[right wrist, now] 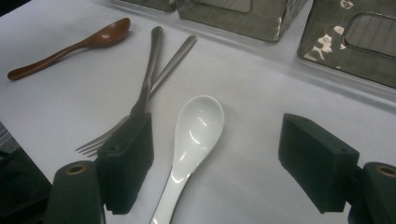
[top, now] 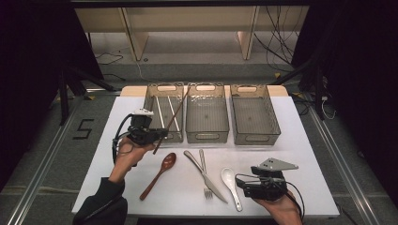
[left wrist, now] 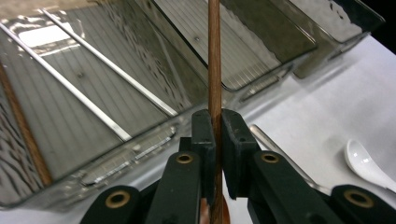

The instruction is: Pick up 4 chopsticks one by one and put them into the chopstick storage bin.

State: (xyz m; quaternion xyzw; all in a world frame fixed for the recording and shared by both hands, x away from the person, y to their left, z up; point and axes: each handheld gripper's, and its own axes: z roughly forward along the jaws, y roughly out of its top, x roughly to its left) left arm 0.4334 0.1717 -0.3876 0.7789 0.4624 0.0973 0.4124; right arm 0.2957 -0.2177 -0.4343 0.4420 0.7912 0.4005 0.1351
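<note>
- Right tool (top: pixel 241 183): nearest the camera, at the worktop's (top: pixel 291 140) front right, jaws wide apart and holding nothing. White spoon (right wrist: pixel 196 128) lies on the worktop between them, untouched.
- Left tool (top: pixel 162 134): jaws clamped on a brown chopstick (left wrist: pixel 214 70), held above the front wall of the left bin (top: pixel 149 101).
- Chopstick: slants up from the tool over the left bin, its far end near the rim shared with the middle bin (top: pixel 207 114); not yet released.
- Left bin: already holds two pale chopsticks (top: pixel 159 115) and, seen along its side in the left gripper view, another brown one (left wrist: pixel 21 126).
- Middle bin and right bin (top: pixel 254 115): nothing in them.
- Wooden spoon (top: pixel 162 173): on the worktop in front of the left bin, unsorted.
- Knife (top: pixel 206 178) and fork (top: pixel 204 171): crossed on the worktop in front of the middle bin, unsorted.
- Progress, as judged: sorting cutlery into bins is in an early stage. Chopsticks are nearly finished, the held one being the last. Two spoons, knife and fork remain.
</note>
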